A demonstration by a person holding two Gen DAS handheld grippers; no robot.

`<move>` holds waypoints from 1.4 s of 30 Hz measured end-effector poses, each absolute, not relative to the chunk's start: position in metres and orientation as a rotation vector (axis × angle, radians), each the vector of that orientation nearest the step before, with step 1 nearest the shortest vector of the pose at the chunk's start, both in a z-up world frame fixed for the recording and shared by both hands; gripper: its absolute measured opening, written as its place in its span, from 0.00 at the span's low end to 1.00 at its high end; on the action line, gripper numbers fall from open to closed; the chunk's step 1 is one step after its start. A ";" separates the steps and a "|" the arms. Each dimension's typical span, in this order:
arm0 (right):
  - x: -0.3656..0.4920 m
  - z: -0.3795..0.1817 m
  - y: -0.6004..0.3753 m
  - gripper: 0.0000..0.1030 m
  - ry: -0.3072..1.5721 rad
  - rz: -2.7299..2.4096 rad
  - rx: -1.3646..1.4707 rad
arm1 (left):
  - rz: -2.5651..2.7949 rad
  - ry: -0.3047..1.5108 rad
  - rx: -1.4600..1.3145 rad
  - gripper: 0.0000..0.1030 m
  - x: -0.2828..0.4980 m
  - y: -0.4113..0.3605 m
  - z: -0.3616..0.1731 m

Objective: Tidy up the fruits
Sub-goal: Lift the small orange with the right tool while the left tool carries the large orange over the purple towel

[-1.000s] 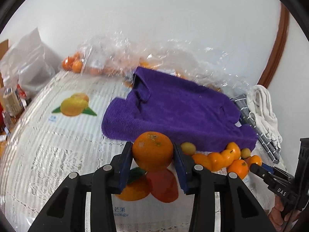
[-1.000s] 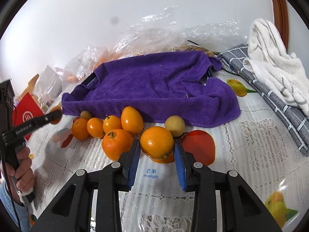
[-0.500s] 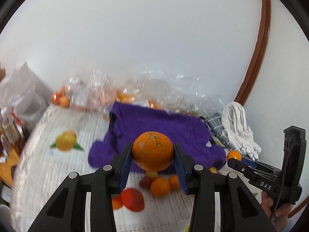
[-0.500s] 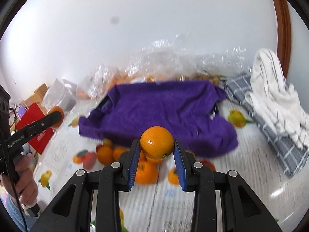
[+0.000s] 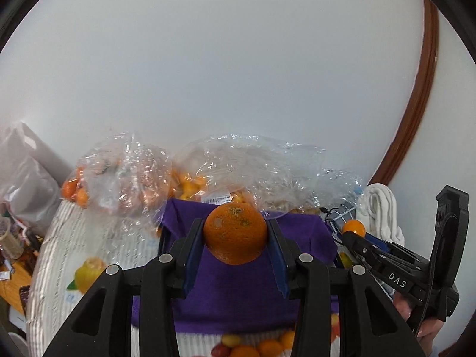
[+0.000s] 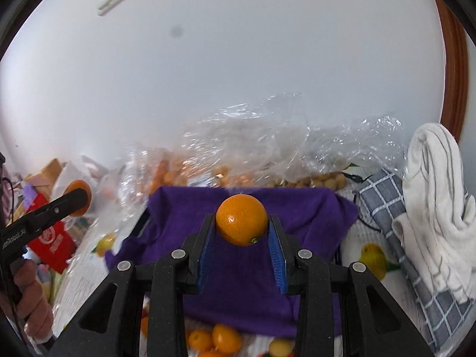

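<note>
My left gripper [image 5: 235,235] is shut on a large speckled orange [image 5: 235,232], held above the purple towel [image 5: 238,300]. My right gripper [image 6: 241,226] is shut on a smooth orange [image 6: 241,218], also held above the purple towel [image 6: 244,285]. The right gripper with its orange shows at the right of the left wrist view [image 5: 352,228]; the left gripper with its orange shows at the left of the right wrist view [image 6: 78,201]. Several loose oranges [image 6: 221,339] lie on the tablecloth at the towel's near edge, also in the left wrist view [image 5: 258,346].
Clear plastic bags of small fruit [image 5: 142,184] [image 6: 267,160] lie behind the towel against the white wall. A white towel [image 6: 437,208] on a grey checked cloth [image 6: 386,208] lies at the right. A red packet [image 6: 52,244] and clutter stand at the left.
Both grippers have risen from the table with their oranges and moved forward over the purple towel. The loose fruit pile has dropped to the bottom edge of both views.
</note>
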State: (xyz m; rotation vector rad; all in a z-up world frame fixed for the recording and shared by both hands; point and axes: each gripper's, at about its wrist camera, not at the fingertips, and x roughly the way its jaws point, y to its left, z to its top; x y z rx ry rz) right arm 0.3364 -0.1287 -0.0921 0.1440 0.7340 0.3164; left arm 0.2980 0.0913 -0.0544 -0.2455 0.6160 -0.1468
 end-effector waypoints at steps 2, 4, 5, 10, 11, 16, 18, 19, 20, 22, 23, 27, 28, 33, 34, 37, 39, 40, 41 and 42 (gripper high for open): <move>0.349 -0.098 -0.124 0.34 0.744 0.323 0.141 | -0.135 0.627 -0.244 0.38 0.310 0.092 -0.062; 0.358 -0.103 -0.120 0.34 0.751 0.330 0.145 | -0.117 0.640 -0.238 0.38 0.321 0.092 -0.073; 0.363 -0.107 -0.117 0.34 0.756 0.336 0.143 | -0.110 0.646 -0.229 0.38 0.325 0.092 -0.080; 0.381 -0.134 -0.114 0.34 0.798 0.343 0.152 | -0.073 0.700 -0.160 0.38 0.341 0.087 -0.103; 0.383 -0.139 -0.113 0.34 0.814 0.342 0.150 | -0.072 0.714 -0.159 0.38 0.344 0.087 -0.107; 0.387 -0.151 -0.116 0.34 0.845 0.337 0.115 | -0.067 0.743 -0.125 0.38 0.348 0.081 -0.116; 0.388 -0.153 -0.120 0.34 0.846 0.329 0.114 | -0.068 0.759 -0.111 0.38 0.352 0.080 -0.120; 0.390 -0.153 -0.121 0.34 0.849 0.329 0.118 | -0.074 0.767 -0.110 0.38 0.354 0.079 -0.123; 0.392 -0.153 -0.124 0.34 0.854 0.333 0.126 | -0.077 0.776 -0.106 0.38 0.355 0.078 -0.125; 0.394 -0.155 -0.129 0.34 0.859 0.334 0.130 | -0.065 0.788 -0.096 0.38 0.357 0.077 -0.128; 0.394 -0.155 -0.129 0.34 0.858 0.328 0.123 | -0.062 0.793 -0.091 0.38 0.359 0.076 -0.130; 0.394 -0.157 -0.129 0.34 0.860 0.322 0.111 | -0.060 0.803 -0.082 0.38 0.361 0.073 -0.136; 0.394 -0.158 -0.129 0.34 0.861 0.321 0.110 | -0.060 0.804 -0.080 0.38 0.362 0.073 -0.137; 0.395 -0.161 -0.127 0.34 0.866 0.312 0.098 | -0.063 0.814 -0.085 0.38 0.363 0.072 -0.140; 0.395 -0.162 -0.127 0.34 0.871 0.314 0.099 | -0.065 0.820 -0.088 0.38 0.364 0.072 -0.142; 0.396 -0.165 -0.126 0.34 0.881 0.314 0.098 | -0.065 0.836 -0.084 0.38 0.366 0.070 -0.148; 0.397 -0.168 -0.126 0.34 0.889 0.314 0.094 | -0.061 0.842 -0.077 0.38 0.367 0.069 -0.150; 0.397 -0.170 -0.125 0.34 0.893 0.314 0.095 | -0.059 0.843 -0.075 0.38 0.367 0.069 -0.151; 0.398 -0.172 -0.126 0.34 0.898 0.315 0.095 | -0.059 0.844 -0.076 0.38 0.368 0.069 -0.151; 0.398 -0.173 -0.125 0.34 0.903 0.315 0.093 | -0.059 0.849 -0.078 0.38 0.369 0.069 -0.152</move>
